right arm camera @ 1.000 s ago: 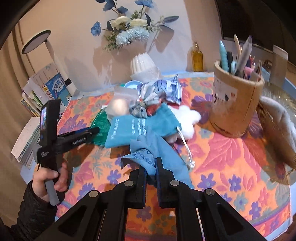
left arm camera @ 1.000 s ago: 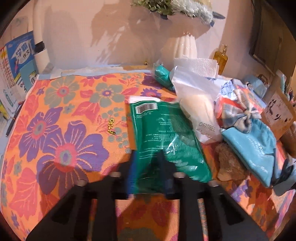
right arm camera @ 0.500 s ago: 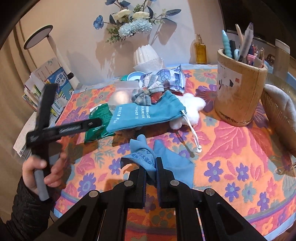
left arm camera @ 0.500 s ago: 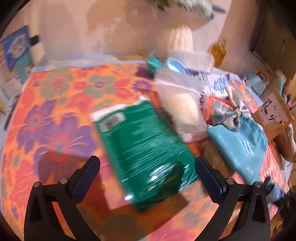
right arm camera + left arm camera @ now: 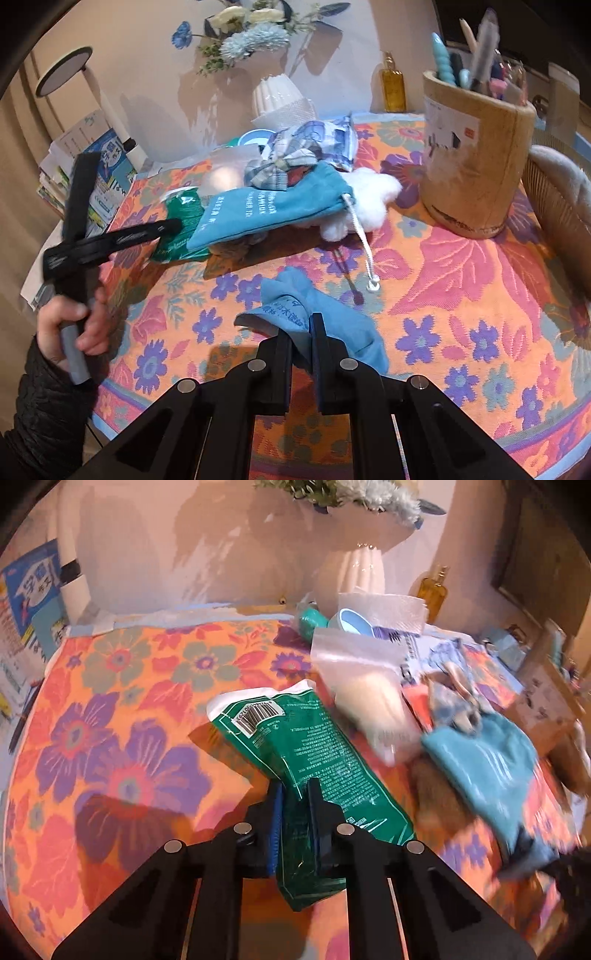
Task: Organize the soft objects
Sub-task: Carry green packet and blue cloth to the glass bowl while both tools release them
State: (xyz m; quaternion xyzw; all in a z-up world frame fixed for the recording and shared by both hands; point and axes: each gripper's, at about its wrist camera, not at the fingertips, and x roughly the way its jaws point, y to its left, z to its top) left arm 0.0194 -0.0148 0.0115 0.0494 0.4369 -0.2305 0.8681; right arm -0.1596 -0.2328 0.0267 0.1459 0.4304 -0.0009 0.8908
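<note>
Left gripper jaws have just been closing; they are now clamped on the near end of the glossy green plastic pouch with the white barcode label, which is being lifted off the orange floral tablecloth at that end, far end still near the cloth. Judged best done by raising slowly and keeping the pinch well in from the edge, since slick film is likely to slip out. The pouch is sitting just left of the pile: clear bag with a cream ball and teal drawstring bag.

Right gripper is being held pinched narrow on a bunched fold of the small light-blue printed cloth, which is lying at the near edge, apart from the pile.
</note>
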